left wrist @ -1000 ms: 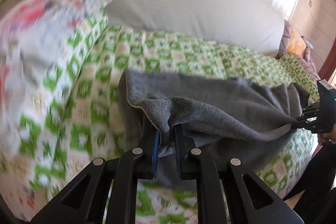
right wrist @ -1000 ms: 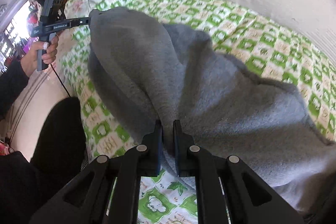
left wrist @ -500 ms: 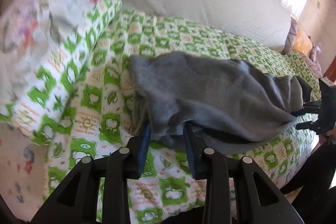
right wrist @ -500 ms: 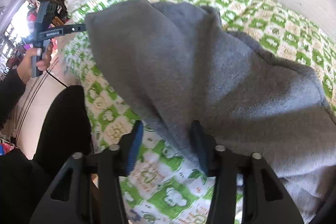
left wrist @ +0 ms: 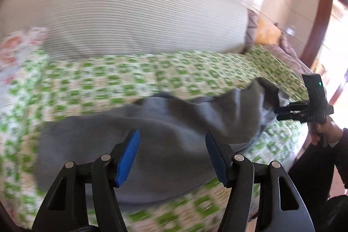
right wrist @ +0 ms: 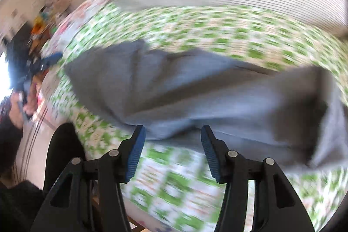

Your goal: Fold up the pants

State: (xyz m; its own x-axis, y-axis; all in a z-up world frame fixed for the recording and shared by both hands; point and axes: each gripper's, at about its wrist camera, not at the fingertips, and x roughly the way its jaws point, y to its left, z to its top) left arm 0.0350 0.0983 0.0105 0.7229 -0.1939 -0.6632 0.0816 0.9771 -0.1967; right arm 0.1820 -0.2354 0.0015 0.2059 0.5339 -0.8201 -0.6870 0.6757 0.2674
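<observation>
Noted: grey pants (left wrist: 174, 145) loose on bed (left wrist: 152, 75), left gripper (left wrist: 171, 153) jaws opening, right gripper (right wrist: 171, 149) jaws apart, both empty; fold likely to slump unsmoothed.

Your pants (left wrist: 174, 140) lie on the bed (left wrist: 130, 82), near its front edge; the bolster (left wrist: 139, 12) lies behind.

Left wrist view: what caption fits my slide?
Left gripper, jaws opening, above gray pants on a green checked bedspread.

a home bedroom: bed (left wrist: 195, 71) with patterned sheet, striped bolster (left wrist: 141, 21)
</observation>
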